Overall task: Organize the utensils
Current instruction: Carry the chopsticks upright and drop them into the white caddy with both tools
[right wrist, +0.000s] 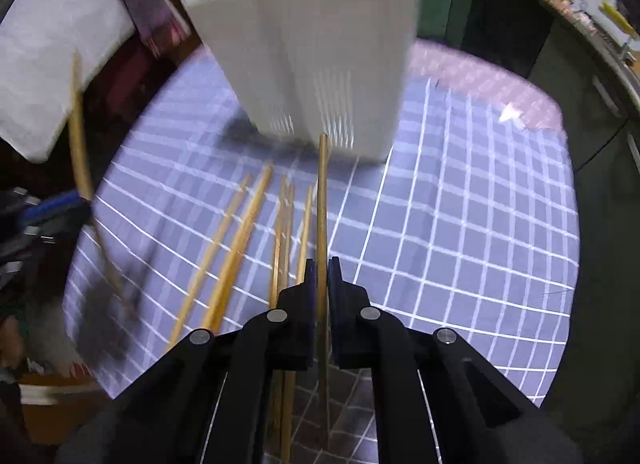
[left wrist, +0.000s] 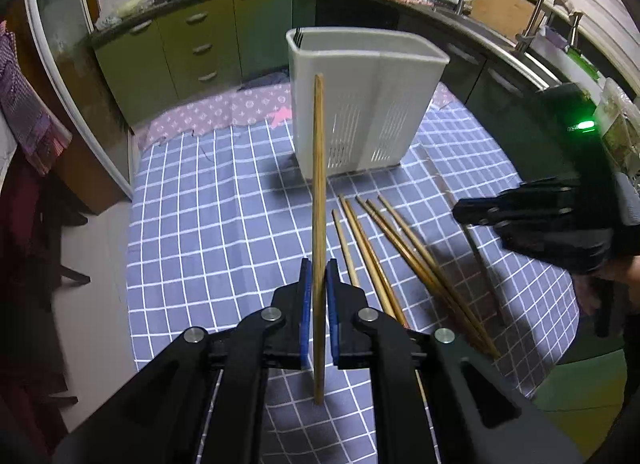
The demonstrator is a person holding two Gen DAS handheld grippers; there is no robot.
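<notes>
Two chopsticks are pinched: the left tongs (left wrist: 319,288) clamp one chopstick (left wrist: 319,184) upright, and the right tongs (right wrist: 322,284) are closed on another chopstick (right wrist: 322,200). Loose chopsticks (left wrist: 384,248) lie on the checked surface (left wrist: 224,200) before the white slotted caddy (left wrist: 360,104). Best carry each stick steeply over the caddy rim, tip first, releasing only once inside.

A white slotted utensil holder (left wrist: 360,104) stands upright on the checked blue cloth. Before it, several loose bamboo chopsticks (left wrist: 384,256) lie fanned on the cloth. One chopstick (left wrist: 319,200) stands nearly upright; another chopstick (right wrist: 322,216) points toward the holder's base.
</notes>
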